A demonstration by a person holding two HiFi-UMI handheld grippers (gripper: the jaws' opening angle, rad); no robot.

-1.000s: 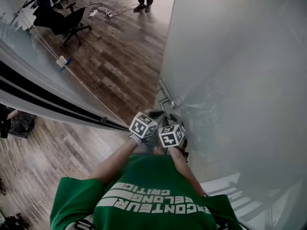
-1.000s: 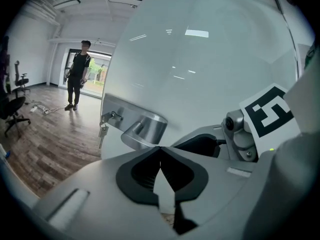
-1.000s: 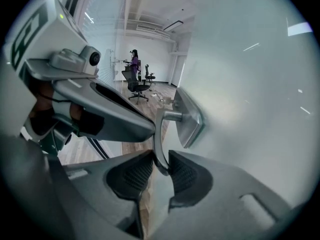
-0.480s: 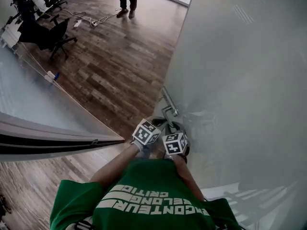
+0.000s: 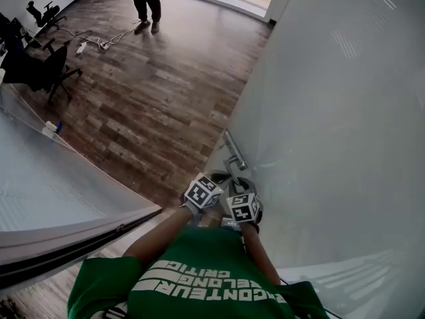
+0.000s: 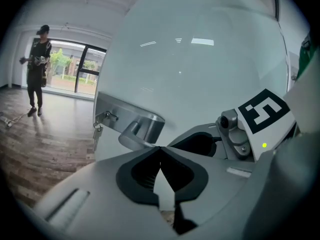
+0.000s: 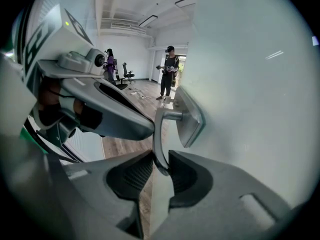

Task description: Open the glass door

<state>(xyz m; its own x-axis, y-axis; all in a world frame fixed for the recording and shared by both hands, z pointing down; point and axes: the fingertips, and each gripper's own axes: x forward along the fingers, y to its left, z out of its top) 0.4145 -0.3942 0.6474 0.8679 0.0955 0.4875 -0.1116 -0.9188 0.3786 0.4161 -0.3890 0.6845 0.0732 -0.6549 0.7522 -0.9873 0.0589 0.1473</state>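
Open wood floor (image 5: 166,92) lies left of the glass door (image 5: 332,111); a glass partition (image 5: 40,191) closes the near left.

**Two people, chairs and cables on the wood floor**

Well ahead of the left gripper (image 6: 160,150), a person in dark clothes (image 6: 37,69) stands on the wood floor (image 6: 45,154) before tall windows (image 6: 75,66). White cables (image 5: 106,42) and a power strip (image 5: 83,46) lie near that person's feet. Farther left of the gripper stand black office chairs (image 5: 50,68). Beyond the right gripper (image 7: 161,165), a second person in purple (image 7: 109,63) stands by another chair (image 7: 128,74).
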